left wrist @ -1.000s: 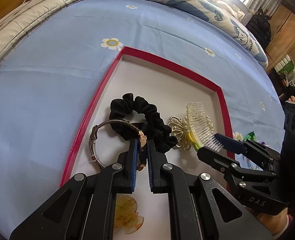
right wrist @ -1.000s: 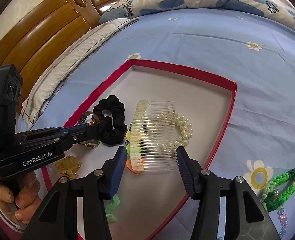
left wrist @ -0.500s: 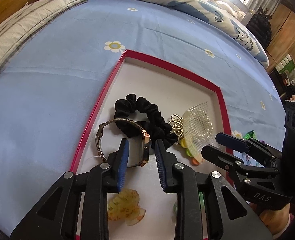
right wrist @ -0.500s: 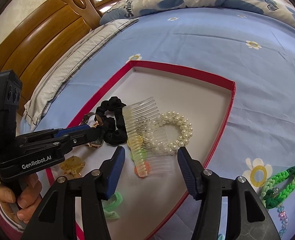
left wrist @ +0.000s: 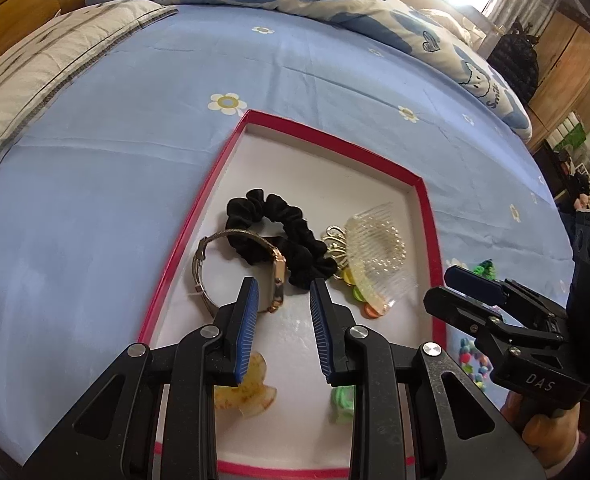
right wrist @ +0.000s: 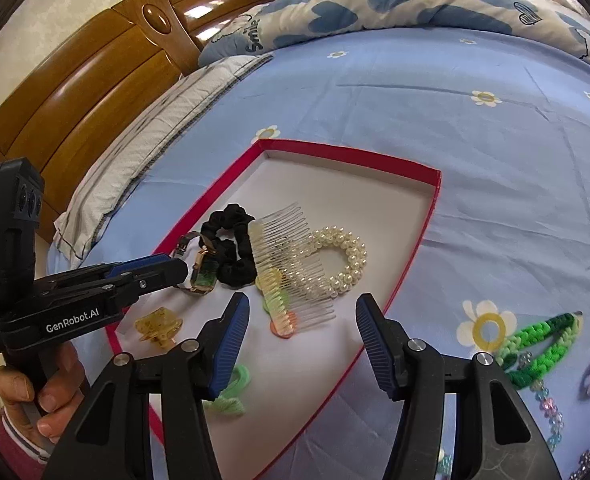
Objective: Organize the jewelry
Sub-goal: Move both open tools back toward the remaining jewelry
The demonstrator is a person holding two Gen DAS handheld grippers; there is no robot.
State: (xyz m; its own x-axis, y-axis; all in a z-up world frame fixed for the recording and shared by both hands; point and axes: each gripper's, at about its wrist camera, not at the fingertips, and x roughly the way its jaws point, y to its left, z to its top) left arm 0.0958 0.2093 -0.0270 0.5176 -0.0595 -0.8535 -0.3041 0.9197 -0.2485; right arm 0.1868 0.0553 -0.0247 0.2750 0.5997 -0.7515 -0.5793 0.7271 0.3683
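Your bed (right wrist: 435, 92) carries the red-rimmed tray (right wrist: 429, 222), a green braided clip (right wrist: 543, 342) beside it, and a folded quilt (right wrist: 375, 8) along its head edge.

L claw (left wrist: 283, 294) + R claw (right wrist: 302, 318) both agape — nothing held.

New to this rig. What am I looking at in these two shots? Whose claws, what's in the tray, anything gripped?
No robot here: a person holds a two-finger gripper in each hand, each with a fisheye camera looking along its fingers. One shot is from the left gripper, the other from the right gripper; each also shows the other from the side.

On a blue flowered bedsheet lies a shallow red-rimmed tray. In it: a black scrunchie, a wristwatch, a clear hair comb resting on a pearl bracelet, an amber claw clip and a green hair tie. Outside the tray lie a green braided clip and beads.

Both grippers are open and hold nothing.
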